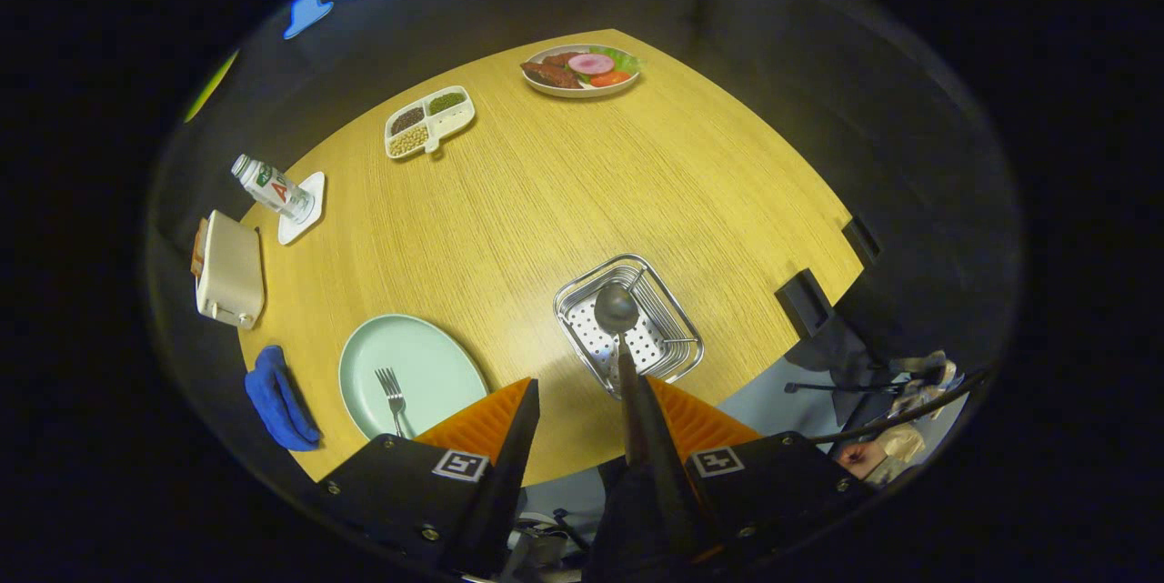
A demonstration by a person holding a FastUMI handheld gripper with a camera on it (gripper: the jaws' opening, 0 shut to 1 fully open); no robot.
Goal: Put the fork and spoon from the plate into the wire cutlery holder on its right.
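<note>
My gripper (579,383) hangs high above the table's near edge, open, with a wide gap between its fingers. The spoon (617,308) has its dark bowl down inside the wire cutlery holder (677,328), just ahead of the fingers. Its handle rises toward me along the inner side of the right finger (641,410); the left finger (520,415) is well clear of it. The fork (393,394) lies on the pale green plate (427,356), to the left of the holder and beside the left finger, its tines pointing away from me.
A blue cloth (277,399) lies left of the plate, a cream toaster (229,269) beyond it. Farther off stand a bottle on a white coaster (273,187), a divided dish of beans (427,121) and a plate of food (580,69). Black clamps (805,299) grip the table's right edge.
</note>
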